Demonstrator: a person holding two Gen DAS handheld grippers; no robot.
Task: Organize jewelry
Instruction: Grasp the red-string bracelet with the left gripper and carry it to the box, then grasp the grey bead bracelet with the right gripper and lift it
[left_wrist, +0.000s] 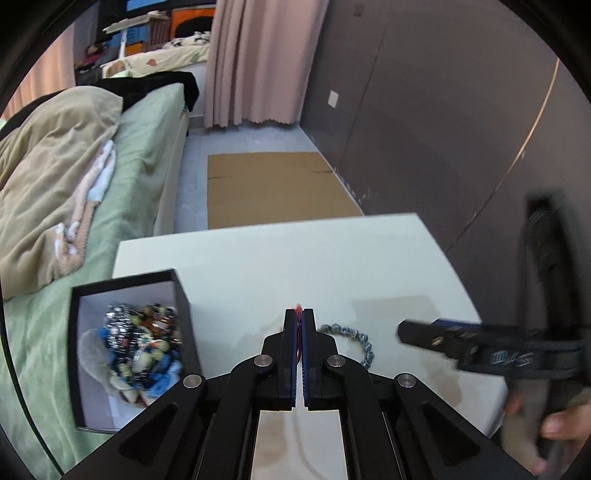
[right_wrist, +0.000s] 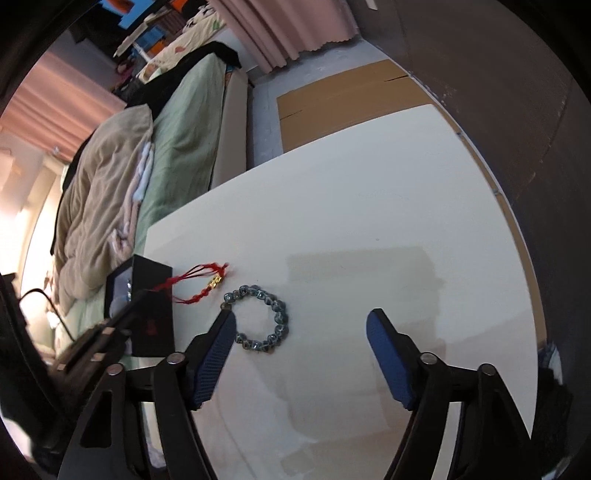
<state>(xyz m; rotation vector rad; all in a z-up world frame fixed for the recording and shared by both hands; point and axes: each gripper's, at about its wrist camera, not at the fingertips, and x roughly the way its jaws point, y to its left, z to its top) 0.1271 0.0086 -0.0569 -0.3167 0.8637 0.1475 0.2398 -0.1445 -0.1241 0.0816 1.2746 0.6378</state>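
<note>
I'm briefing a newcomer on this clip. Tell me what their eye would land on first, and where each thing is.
First, the red cord bracelet with a gold bead, pinched in the shut left gripper and hanging over the white table. Next, the grey-blue beaded bracelet lying in a ring on the table, before the open right gripper. Then the black box, heaped with colourful jewelry, at the table's bed-side edge.

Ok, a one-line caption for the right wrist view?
Open right gripper approaches a blue-grey bead bracelet beside the red cord bracelet on the white table.
</note>
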